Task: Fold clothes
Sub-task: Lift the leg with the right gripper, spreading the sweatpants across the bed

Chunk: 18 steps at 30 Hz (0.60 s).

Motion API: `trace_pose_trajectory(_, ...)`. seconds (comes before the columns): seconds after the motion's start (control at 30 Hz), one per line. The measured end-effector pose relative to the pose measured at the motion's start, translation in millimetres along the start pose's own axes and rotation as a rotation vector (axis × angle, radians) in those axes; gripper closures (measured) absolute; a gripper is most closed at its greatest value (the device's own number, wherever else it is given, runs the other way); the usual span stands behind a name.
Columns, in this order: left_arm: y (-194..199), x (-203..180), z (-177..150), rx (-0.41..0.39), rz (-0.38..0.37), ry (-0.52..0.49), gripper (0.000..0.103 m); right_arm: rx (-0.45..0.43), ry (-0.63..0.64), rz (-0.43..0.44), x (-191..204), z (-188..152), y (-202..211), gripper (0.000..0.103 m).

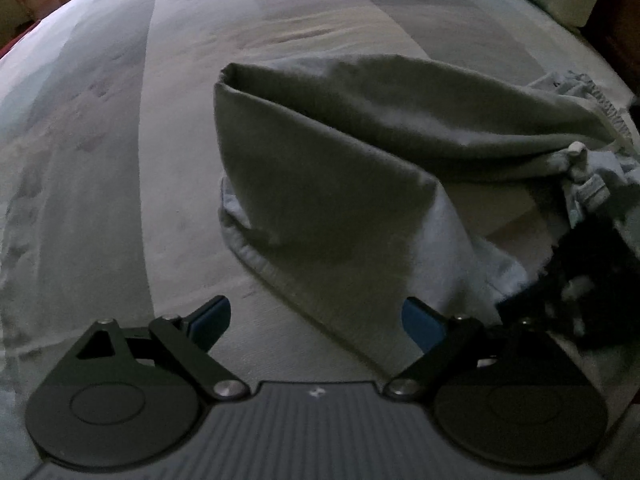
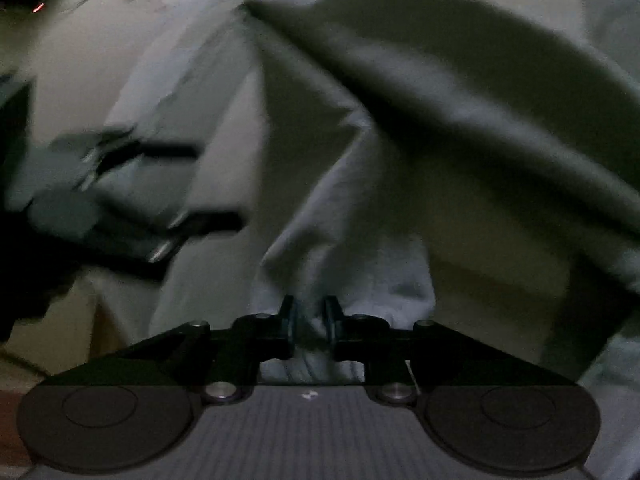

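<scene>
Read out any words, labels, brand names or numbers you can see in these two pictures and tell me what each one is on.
No readable text anywhere.
Left claw body: one small pale mark, too small to read.
Right claw body: the same kind of mark, also unreadable.
Grey garment: no label or print visible.
Striped bed cover: faint woven motifs only, no letters.

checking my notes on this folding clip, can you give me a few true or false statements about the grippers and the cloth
1. The left hand-held gripper is open and holds nothing. True.
2. The right hand-held gripper is open and clear of the fabric. False: it is shut on the garment.
3. The garment lies on a striped bedspread. True.
4. The garment is bright red. False: it looks pale grey.
5. The garment is folded into a neat flat square. False: it is draped and lifted unevenly.
</scene>
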<state>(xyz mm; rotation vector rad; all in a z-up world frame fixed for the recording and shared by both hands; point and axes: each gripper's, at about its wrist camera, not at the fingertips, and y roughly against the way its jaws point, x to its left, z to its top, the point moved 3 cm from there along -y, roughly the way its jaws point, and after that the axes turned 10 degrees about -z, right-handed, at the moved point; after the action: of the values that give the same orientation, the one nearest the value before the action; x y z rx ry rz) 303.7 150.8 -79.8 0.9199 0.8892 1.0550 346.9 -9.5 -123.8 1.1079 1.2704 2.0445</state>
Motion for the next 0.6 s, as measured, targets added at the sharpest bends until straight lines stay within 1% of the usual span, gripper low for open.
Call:
trace_pose_trajectory(0.03, 0, -2, 0, -0.001, 0.0, 0.004, 0.01, -0.003, 0.001, -0.006, -2, -2, 3, 0.059)
trace_pose_trajectory(0.1, 0, -5, -2, -0.002, -0.005, 0.019, 0.01, -0.014, -0.012, -0.026, -10, -5, 11, 0.059)
trace_pose_trajectory(0.2, -3, -10, -10, -0.006, -0.041, 0.088, 0.01, -0.031, -0.03, -0.057, -22, -10, 23, 0.057)
trace_pose_trajectory(0.3, -7, -15, -19, -0.011, -0.086, 0.168, 0.011, -0.048, -0.049, -0.087, -34, -14, 35, 0.056)
trace_pose_trajectory(0.37, -12, -18, -32, -0.02, -0.156, 0.27, 0.012, -0.056, -0.049, -0.102, -42, -14, 43, 0.056)
trace_pose_trajectory(0.43, -19, -17, -44, -0.028, -0.205, 0.373, 0.012, -0.061, -0.047, -0.107, -49, -16, 52, 0.056)
trace_pose_trajectory(0.47, -23, -15, -50, -0.033, -0.227, 0.435, 0.016, -0.066, -0.045, -0.107, -52, -17, 55, 0.056)
trace_pose_trajectory(0.5, -26, -14, -57, -0.049, -0.243, 0.494, 0.02, -0.07, -0.047, -0.105, -54, -18, 58, 0.056)
trace_pose_trajectory(0.6, -25, -8, -71, -0.131, -0.264, 0.632, 0.02, -0.083, -0.058, -0.093, -60, -21, 65, 0.056)
